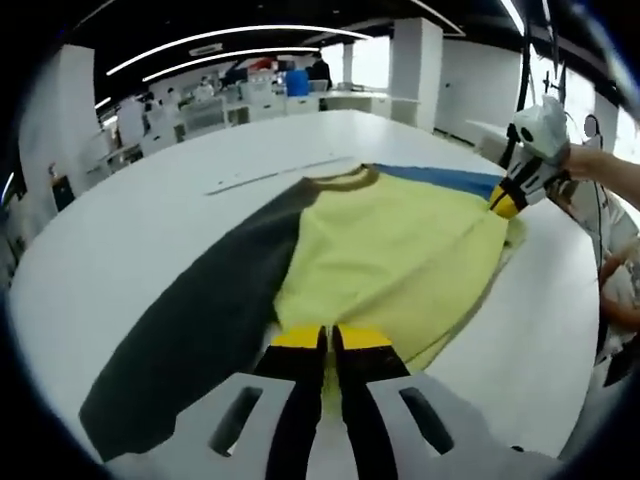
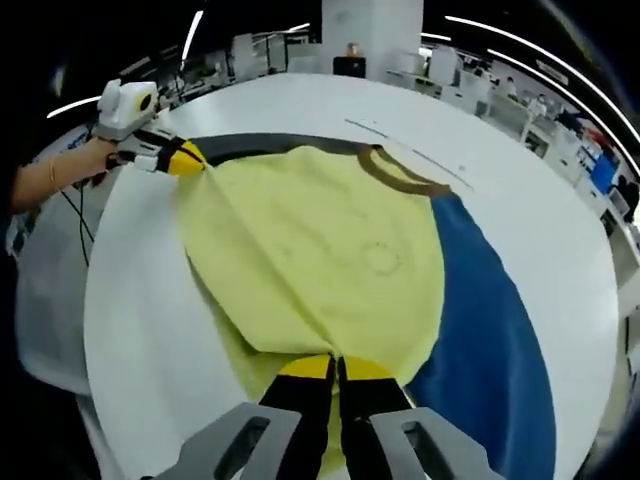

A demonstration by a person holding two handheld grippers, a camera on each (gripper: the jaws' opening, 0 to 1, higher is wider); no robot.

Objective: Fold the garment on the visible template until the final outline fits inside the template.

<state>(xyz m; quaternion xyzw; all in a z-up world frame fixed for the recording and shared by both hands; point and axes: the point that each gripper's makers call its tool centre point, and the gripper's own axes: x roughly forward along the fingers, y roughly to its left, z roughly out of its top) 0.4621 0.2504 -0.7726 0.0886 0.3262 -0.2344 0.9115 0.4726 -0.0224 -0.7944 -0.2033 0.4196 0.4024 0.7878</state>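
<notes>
Closest in the left gripper view, the left gripper [image 1: 329, 340] has its two jaws pressed close together on the yellow hem of the garment [image 1: 390, 260]. It looks pinched tight on the cloth. In the right gripper view, the right gripper [image 2: 335, 368] does the same thing: its jaws are squeezed shut on a yellow edge of the shirt, which bunches up to a point right at the tips.

Each gripper also shows up in the other one's view. The right gripper sits at the far right corner of the yellow part in the left gripper view, with a hand [image 1: 590, 165] behind it. So the two grippers hold two corners of the bottom edge, one at each end.

The garment lies flat on the round white table [image 1: 130, 230]. Its body is yellow, one sleeve [image 1: 200, 320] is dark grey and the other sleeve [image 2: 500, 340] is blue. Past the yellow body is the brown collar [image 2: 400, 175], far from both grippers.

So the shirt runs long-ways from the held hem up to the collar. I think the next move is to lift the hem and carry it over toward the collar, both grippers going together. I cannot make out the template lines for sure.
</notes>
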